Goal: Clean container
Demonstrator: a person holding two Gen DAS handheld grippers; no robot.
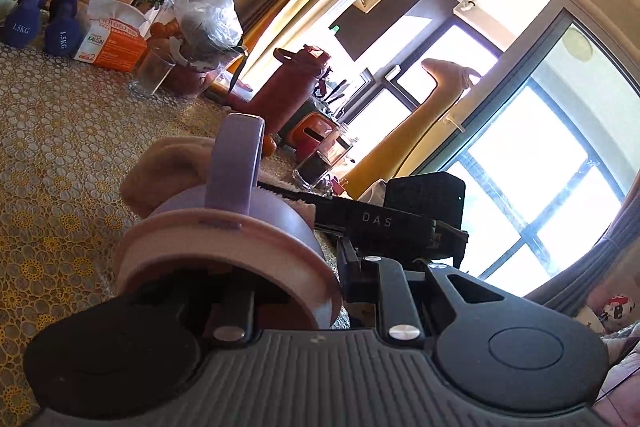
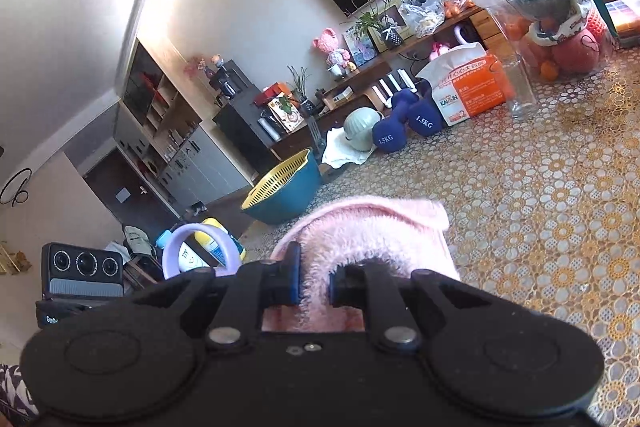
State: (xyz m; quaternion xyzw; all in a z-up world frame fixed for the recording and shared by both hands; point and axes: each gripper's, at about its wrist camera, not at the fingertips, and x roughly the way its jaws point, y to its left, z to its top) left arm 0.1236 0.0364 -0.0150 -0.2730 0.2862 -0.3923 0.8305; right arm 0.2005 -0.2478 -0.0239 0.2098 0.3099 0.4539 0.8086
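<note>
Lace tablecloth (image 2: 560, 227) under both grippers: left (image 1: 288, 291) clamps lilac container (image 1: 224, 239), right (image 2: 314, 285) pinches pink cloth (image 2: 372, 239).

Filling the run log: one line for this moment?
left gripper: shut on container | right gripper: shut on pink cloth | cloth beside container | above table

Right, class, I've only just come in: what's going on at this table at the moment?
A person is working with two handheld grippers. The left gripper holds a lilac container with a loop handle; how its fingers sit is mostly hidden. The right gripper is pinching a fluffy pink cloth just beside it, over the patterned tablecloth. It looks like the container is being wiped, though contact itself isn't clear.
</note>
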